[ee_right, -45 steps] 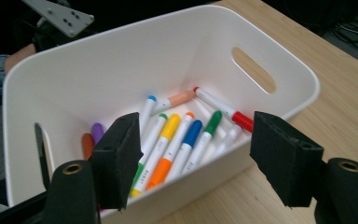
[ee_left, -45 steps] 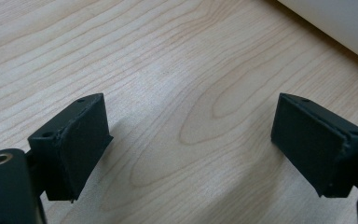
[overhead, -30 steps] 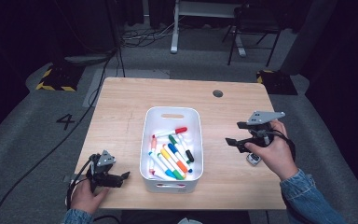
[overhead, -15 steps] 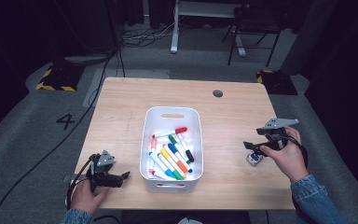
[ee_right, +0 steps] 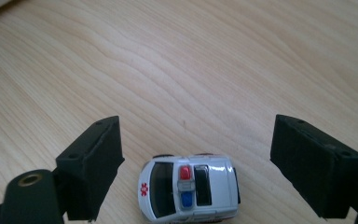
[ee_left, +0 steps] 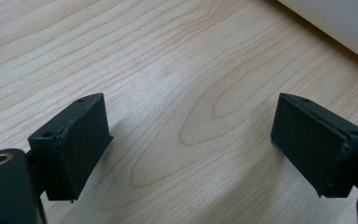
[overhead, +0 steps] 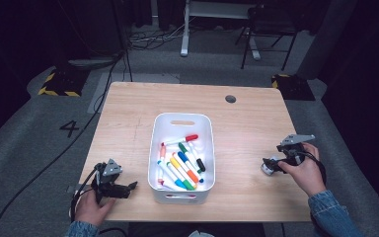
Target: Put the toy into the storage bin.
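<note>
A small white toy emergency car [ee_right: 189, 191] with red and blue roof lights stands on the wooden table [ee_right: 214, 70]. My right gripper [ee_right: 198, 140] is low over it. Its jaws have just been opening and stand wide on either side of the car without touching it. In the high view the toy car [overhead: 267, 169] is near the table's right edge, at the tips of my right gripper [overhead: 270, 163]. My left gripper [overhead: 130, 187] rests near the front left corner. In its own view my left gripper [ee_left: 191, 126] is open over bare wood.
A white bin [overhead: 182, 120] holding several coloured markers [overhead: 180, 165] stands mid-table between the two hands. A corner of the bin [ee_left: 345, 23] lies just beyond my left gripper. A round cable hole [overhead: 230, 98] is at the back right.
My right hand has moved right and down, from above the table to the toy car. The left hand has kept still.
</note>
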The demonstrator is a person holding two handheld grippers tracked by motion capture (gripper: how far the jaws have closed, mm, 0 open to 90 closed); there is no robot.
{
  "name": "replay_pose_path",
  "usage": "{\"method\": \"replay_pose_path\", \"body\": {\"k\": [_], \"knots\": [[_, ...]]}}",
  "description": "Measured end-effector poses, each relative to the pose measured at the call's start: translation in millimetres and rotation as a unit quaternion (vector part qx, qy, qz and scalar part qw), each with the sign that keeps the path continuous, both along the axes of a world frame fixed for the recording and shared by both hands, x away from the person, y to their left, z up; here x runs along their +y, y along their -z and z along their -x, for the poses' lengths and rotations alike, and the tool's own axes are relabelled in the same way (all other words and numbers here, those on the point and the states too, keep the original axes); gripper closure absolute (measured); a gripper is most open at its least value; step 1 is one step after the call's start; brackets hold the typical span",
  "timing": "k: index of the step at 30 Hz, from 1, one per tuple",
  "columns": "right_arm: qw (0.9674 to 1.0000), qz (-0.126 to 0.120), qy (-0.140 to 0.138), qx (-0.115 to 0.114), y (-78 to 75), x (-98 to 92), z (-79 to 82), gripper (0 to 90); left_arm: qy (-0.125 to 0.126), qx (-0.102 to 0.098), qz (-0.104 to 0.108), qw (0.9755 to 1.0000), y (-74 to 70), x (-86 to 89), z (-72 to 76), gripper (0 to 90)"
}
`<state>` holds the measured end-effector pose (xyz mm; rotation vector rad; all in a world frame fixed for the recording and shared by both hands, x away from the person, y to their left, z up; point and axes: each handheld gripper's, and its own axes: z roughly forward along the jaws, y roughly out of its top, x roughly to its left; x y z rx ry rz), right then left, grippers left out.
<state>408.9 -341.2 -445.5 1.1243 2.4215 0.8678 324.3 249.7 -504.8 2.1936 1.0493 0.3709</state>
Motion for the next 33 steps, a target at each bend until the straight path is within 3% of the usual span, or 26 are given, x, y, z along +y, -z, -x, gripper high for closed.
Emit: {"method": "replay_pose_path", "body": {"k": [14, 15, 18, 33], "knots": [[0.9987, 0.026, -0.017, 0.039, 39.7, -6.7, 3.5, 15.6, 0.0, 0.0, 0.0, 1.0, 0.0, 0.0, 0.0, 11.5], [0.9991, 0.015, -0.016, 0.037, 42.8, -6.8, 3.5, 15.9, 0.0, 0.0, 0.0, 1.0, 0.0, 0.0, 0.0, 11.6], [0.9994, -0.002, -0.02, 0.027, 43.0, -7.0, 6.0, 25.1, 0.0, 0.0, 0.0, 1.0, -0.1, 0.0, 0.0, 11.6], [0.9985, 0.023, -0.028, 0.041, 36.1, 3.6, 6.6, 26.0, 0.0, 0.0, 0.0, 1.0, 0.0, 0.0, 0.0, 11.5]]}}
